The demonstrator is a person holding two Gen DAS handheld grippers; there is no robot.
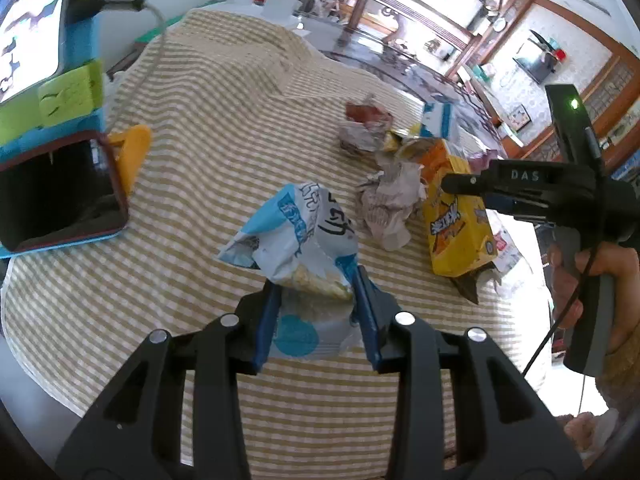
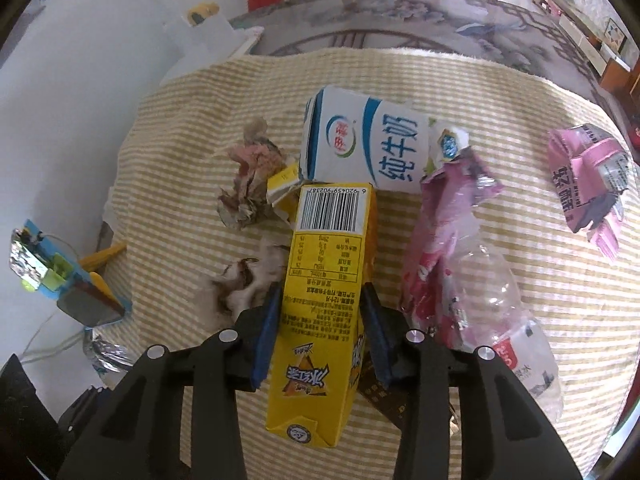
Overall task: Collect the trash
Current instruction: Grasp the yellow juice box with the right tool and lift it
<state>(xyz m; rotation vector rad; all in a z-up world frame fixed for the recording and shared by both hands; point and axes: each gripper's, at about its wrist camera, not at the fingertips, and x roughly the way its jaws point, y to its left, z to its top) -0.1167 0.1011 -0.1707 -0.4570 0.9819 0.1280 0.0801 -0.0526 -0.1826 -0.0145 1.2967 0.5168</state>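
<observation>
Striped cloth [image 2: 500, 360]: beige-and-white weave covering the table, with all the litter lying on it.
Milk carton [image 2: 360, 140]: 1, white and blue, on its side beyond the yellow carton's far end, touching it.
Bottle [image 2: 500, 300]: 1 clear crushed one, just right of the right gripper, under a pink wrapper [image 2: 444, 216].
Yellow carton [image 2: 324, 288]: 1, between the right gripper's [image 2: 320, 320] blue pads; its long axis runs straight away from the jaws, barcode end farthest. The pads sit against both long sides, so I judge it grasped.
Snack bag [image 1: 292, 236]: 1, white and blue, clenched in the left gripper [image 1: 312, 300] at its lower end, the rest sticking up and forward, clear of the cloth.
Pink pack [image 2: 588, 180]: 1, well apart at far right.
Paper wads: 2, one [image 2: 248, 184] left of the milk carton, one [image 2: 240, 292] just left of the right jaws.
Key relation: both grippers are loaded; no bin shows, so where the carton and bag should go cannot be told.
Nearer hand: the right one, for the remaining pile.
</observation>
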